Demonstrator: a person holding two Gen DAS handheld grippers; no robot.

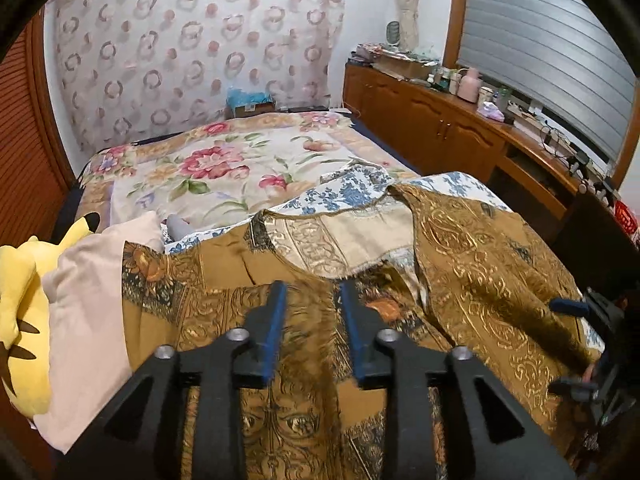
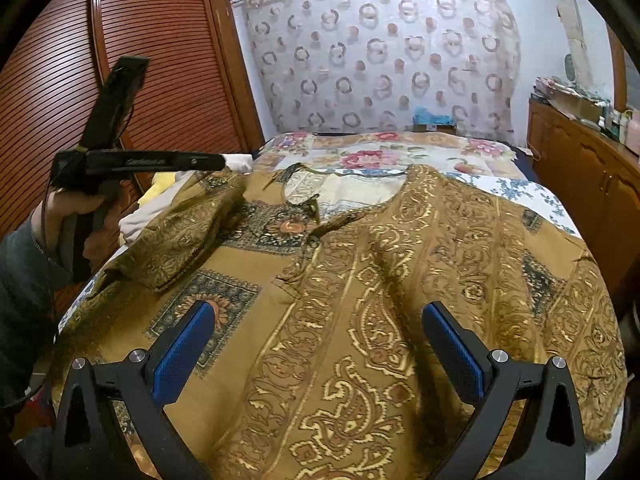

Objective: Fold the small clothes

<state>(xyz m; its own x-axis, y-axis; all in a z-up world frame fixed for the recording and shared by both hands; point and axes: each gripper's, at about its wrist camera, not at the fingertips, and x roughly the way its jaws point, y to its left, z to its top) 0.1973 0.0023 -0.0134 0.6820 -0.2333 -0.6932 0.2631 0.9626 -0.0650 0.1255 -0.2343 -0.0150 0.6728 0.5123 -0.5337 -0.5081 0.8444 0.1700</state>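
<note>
Brown patterned garment (image 2: 360, 280): spread flat across near end of bed (image 1: 224, 168), neckline toward far wall, left sleeve (image 2: 180, 224) folded inward over front.

Left tool (image 1: 312, 292): raised above garment near neckline, jaws narrowly parted, nothing gripped.

Right tool (image 2: 320, 320): low over lower front of garment, jaws wide apart, nothing gripped.

Pale pillow (image 1: 92, 300) and yellow plush toy (image 1: 24, 312): at left edge of bed, beside garment.

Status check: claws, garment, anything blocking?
Left claw open, nothing held. Right claw open wide above brown patterned garment. Garment spread on bed, left sleeve folded in. Pillow beside it, not blocking.
</note>
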